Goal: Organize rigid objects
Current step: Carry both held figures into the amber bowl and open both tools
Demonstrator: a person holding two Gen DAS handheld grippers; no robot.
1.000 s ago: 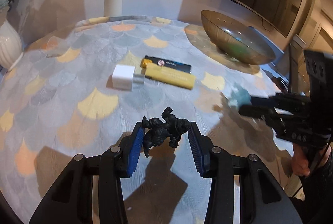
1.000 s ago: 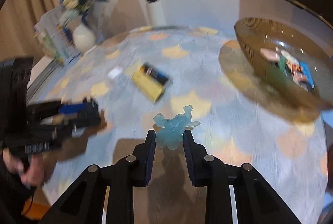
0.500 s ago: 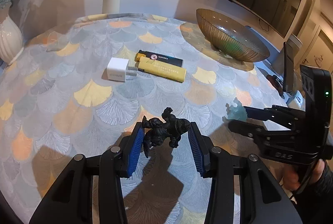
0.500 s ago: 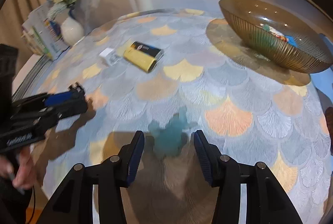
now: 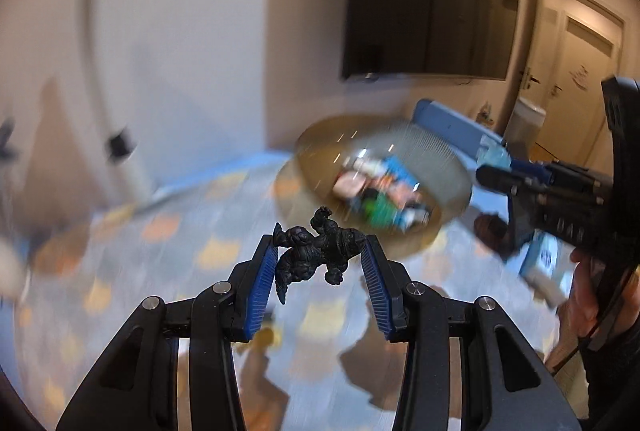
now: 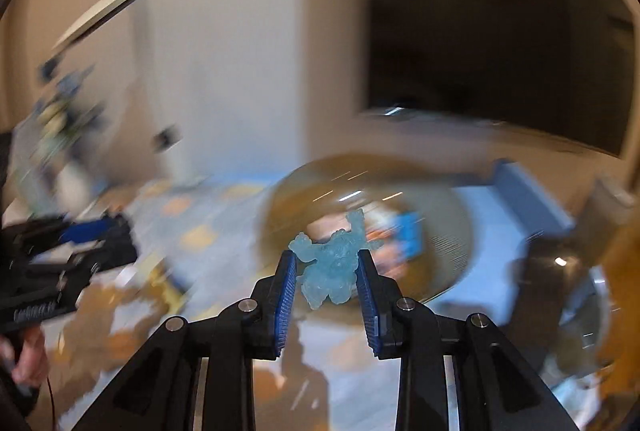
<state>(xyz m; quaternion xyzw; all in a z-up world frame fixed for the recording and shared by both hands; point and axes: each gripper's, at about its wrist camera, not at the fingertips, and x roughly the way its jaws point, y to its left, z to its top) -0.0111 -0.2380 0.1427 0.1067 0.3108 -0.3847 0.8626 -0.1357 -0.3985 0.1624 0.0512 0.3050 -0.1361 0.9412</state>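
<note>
Now left claw [image 5: 318,257] clamps black figurine [image 5: 316,257]; right claw [image 6: 327,265], jaws just closing, pinches translucent blue figurine [image 6: 330,267].

Two fisheye views, warm indoor light, heavy motion blur.

Both frames: curved lines and black vignette at the corners. Background smeared throughout: table [image 5: 120,271], bowl [image 5: 448,167] and its contents, wall [image 5: 200,51] all streaked and soft. Sharp only the near parts: left gripper [image 5: 319,263] with black figure [image 5: 316,257], right gripper [image 6: 326,275] with pale blue figure [image 6: 332,267]. Dark screen [image 6: 500,31] shows two reflected ceiling lights. Streaked glints on the bowl's inside. Soft brown shadows of the grippers on the table's near edge. Moderate brightness, no blown-out glare; the right view is dimmer at its right side.
</note>
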